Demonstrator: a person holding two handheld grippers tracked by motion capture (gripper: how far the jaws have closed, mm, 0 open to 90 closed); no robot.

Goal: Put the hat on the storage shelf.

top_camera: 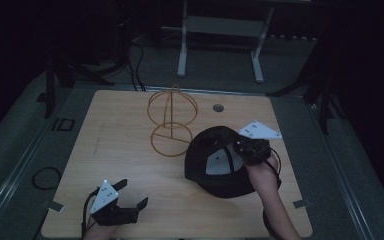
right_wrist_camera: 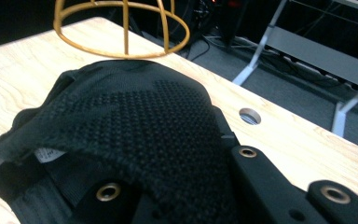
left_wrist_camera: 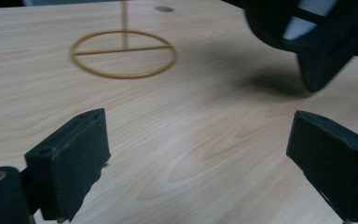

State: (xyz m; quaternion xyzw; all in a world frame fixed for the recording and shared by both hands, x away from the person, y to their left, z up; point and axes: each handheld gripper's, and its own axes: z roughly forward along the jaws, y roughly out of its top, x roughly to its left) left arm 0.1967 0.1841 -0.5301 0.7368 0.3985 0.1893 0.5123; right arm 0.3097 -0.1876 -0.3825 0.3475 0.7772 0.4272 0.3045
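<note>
From the high view, the wooden table (top_camera: 130,165) is dimly lit, with a gold wire stand (top_camera: 172,120) upright near the middle toward the far edge: a round base ring flat on the wood, a thin post, and a rounded wire cage on top. Just to the right of its base sits a black baseball cap (top_camera: 215,162), turned so the pale inside lining faces up. The right gripper (top_camera: 245,150) is at the cap's right side, with the person's right hand (top_camera: 265,177) behind it. The left gripper (top_camera: 130,197) is down at the near left of the table, well apart from the cap, jaws spread wide with nothing between them.

Left gripper view: both black jaws stand far apart over bare wood grain. The stand's base ring (left_wrist_camera: 123,53) lies flat ahead with a crossbar through it. At the upper right the cap (left_wrist_camera: 307,42) looks lifted off the wood on that side, since there's a shadow below it, though it's pretty blurry there so I wouldn't swear to it.

Right gripper view: the cap's knit fabric (right_wrist_camera: 135,135) is right up against the camera, and the jaws are pinched on the cap's edge, with fabric bunched over them. The wire cage (right_wrist_camera: 121,28) is just behind the cap. A small round hole in the tabletop (right_wrist_camera: 250,115) sits off to the right.
</note>
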